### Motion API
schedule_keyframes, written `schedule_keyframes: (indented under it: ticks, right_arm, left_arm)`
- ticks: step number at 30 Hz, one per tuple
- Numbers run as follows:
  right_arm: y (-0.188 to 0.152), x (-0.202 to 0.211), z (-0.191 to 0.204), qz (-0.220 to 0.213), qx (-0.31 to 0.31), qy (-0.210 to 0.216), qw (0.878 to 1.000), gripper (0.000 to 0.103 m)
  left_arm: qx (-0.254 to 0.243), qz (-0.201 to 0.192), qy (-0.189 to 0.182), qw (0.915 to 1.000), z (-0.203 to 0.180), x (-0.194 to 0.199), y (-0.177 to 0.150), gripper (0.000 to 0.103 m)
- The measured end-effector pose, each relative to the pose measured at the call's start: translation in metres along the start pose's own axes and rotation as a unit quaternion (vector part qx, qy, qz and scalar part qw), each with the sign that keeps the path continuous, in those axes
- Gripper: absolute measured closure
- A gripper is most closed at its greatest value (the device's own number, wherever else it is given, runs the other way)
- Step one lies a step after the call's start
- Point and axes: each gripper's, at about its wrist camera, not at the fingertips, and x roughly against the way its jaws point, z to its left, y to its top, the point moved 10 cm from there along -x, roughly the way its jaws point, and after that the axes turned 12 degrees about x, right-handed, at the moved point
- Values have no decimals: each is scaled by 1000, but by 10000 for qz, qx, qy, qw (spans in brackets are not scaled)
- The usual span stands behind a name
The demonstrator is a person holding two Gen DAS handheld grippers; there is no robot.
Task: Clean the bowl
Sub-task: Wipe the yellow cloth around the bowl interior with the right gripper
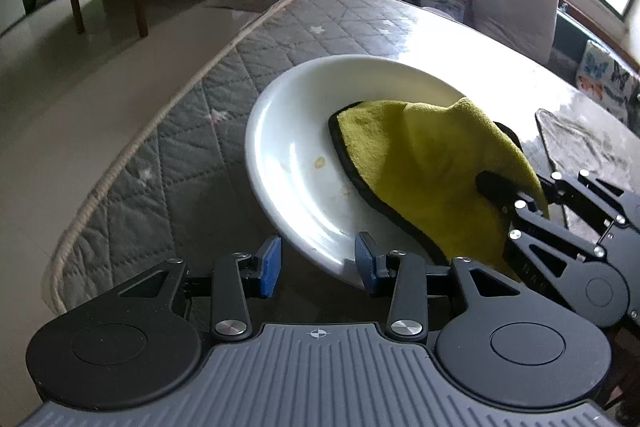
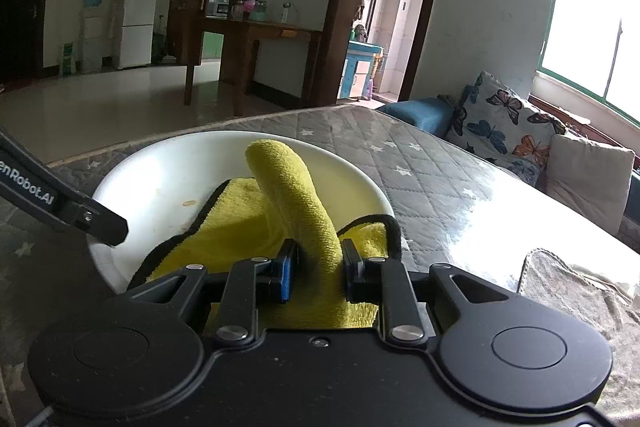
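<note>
Wiping under way but unfinished: white bowl (image 1: 304, 147) on the quilted mattress (image 1: 168, 131), yellowish specks (image 1: 319, 161) left inside, right gripper (image 2: 316, 267) clamped on yellow cloth (image 1: 432, 167), left gripper (image 1: 318, 263) open astride the near rim.

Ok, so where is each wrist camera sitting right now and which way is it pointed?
Left wrist: rides behind the left tool, looking along its open blue-padded fingers at the near rim of the white bowl; the right tool enters from the right.
Right wrist: rides behind the right tool, shut on a fold of the yellow cloth, facing across the bowl into the room; the left tool's finger shows at left.
Shared: bowl, cloth, quilted mattress, butterfly cushion.
</note>
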Motion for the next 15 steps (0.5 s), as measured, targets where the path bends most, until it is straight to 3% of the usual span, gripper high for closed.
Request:
schedule_keyframes:
  ticks: [10, 15]
  right_arm:
    - [-1, 7, 5, -45, -74, 69, 9999, 79]
    - [2, 12, 12, -91, -56, 123, 9999, 79]
  left_arm:
    - [346, 10, -69, 9994, 2, -1, 1, 67]
    - [257, -14, -80, 9996, 2, -1, 4, 69]
